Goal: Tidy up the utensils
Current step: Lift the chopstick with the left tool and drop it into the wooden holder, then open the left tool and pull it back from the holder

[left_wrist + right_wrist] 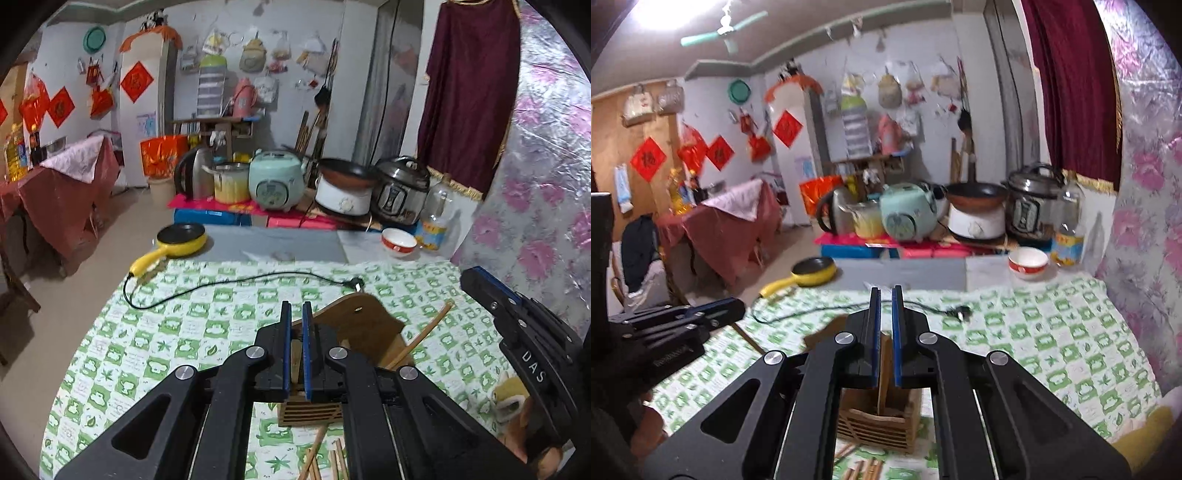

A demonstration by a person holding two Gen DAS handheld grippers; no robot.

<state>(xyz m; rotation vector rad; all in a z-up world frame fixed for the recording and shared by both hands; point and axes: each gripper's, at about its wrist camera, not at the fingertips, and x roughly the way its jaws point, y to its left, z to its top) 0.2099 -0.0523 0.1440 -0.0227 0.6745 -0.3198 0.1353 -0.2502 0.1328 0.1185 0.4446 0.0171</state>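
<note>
**Both tools closed, chopsticks not yet in the holder**

Left wrist view: left tool [296, 314] pads pressed together, pinching nothing I can see. Brown wooden slatted utensil holder [354, 332] sits on the green-and-white checked tabletop [207, 325], right under the tool. One wooden chopstick [428, 330] leans in it; at least three loose wooden chopsticks [317, 458] lie at the near edge.

Right wrist view: right tool [886, 314] also closed, empty. Same single holder below.

Step looks like between pickups. Next: spread one tool, descend onto a loose chopstick.
</note>
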